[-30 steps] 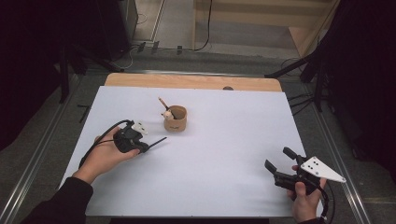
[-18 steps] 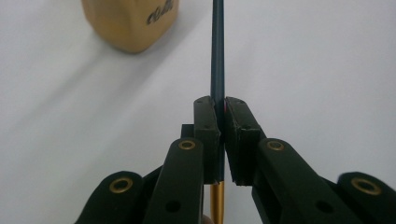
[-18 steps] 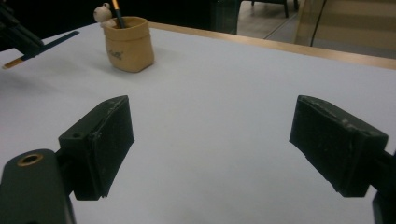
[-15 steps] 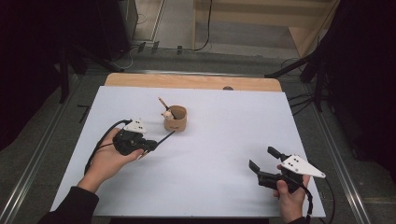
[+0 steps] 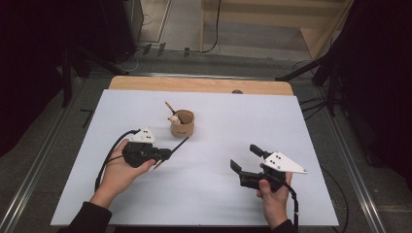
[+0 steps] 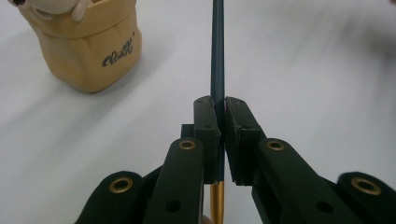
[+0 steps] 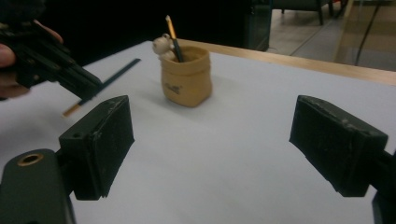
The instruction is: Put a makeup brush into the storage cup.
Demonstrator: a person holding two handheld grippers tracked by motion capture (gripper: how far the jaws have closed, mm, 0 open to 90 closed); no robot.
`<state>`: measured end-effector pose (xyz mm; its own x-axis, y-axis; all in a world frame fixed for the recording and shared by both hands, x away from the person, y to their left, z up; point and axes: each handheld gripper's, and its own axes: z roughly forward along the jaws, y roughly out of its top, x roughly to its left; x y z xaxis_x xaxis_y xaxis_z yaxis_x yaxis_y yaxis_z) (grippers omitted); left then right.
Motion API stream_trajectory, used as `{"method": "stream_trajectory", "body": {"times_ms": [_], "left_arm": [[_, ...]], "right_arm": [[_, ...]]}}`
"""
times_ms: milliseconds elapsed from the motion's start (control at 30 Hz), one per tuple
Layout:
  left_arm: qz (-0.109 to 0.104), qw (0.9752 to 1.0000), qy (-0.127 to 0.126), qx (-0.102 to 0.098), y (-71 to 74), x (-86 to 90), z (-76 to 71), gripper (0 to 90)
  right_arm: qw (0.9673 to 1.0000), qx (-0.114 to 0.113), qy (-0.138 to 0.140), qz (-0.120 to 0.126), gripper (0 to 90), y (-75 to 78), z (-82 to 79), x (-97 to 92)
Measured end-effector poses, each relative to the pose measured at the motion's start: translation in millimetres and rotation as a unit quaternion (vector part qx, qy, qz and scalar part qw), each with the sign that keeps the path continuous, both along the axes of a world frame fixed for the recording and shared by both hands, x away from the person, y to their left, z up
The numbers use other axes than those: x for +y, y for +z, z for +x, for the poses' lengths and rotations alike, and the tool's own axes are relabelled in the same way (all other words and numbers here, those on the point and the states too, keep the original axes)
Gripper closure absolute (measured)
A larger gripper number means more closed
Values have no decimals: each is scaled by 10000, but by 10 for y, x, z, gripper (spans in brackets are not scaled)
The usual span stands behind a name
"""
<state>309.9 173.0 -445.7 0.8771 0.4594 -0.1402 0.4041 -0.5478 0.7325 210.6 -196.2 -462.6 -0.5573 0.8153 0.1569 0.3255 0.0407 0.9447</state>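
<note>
The left hand-held gripper (image 5: 163, 155) pinches a dark pencil (image 6: 217, 56) tight, just to the near left of the tan cup (image 5: 182, 123) on the white counter (image 5: 218, 194). The right hand-held gripper (image 5: 247, 158) is spread wide with nothing in it, near the right.

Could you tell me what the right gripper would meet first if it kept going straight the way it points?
Probably the tan pot: it sits between the right gripper's open jaws, bare table between, though depth is unclear.
</note>
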Motion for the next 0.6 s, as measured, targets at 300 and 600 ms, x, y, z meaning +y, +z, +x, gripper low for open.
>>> {"method": "stream_trajectory", "body": {"times_ms": [300, 600], "left_arm": [[-352, 9994, -2, -6, 14, 0, -39, 848], [-743, 9972, 37, -10, 6, -57, -91, 848]], "right_arm": [[9998, 24, 96, 174, 178, 55, 104, 456], [9996, 160, -47, 238, 255, 65, 189, 767]]}}
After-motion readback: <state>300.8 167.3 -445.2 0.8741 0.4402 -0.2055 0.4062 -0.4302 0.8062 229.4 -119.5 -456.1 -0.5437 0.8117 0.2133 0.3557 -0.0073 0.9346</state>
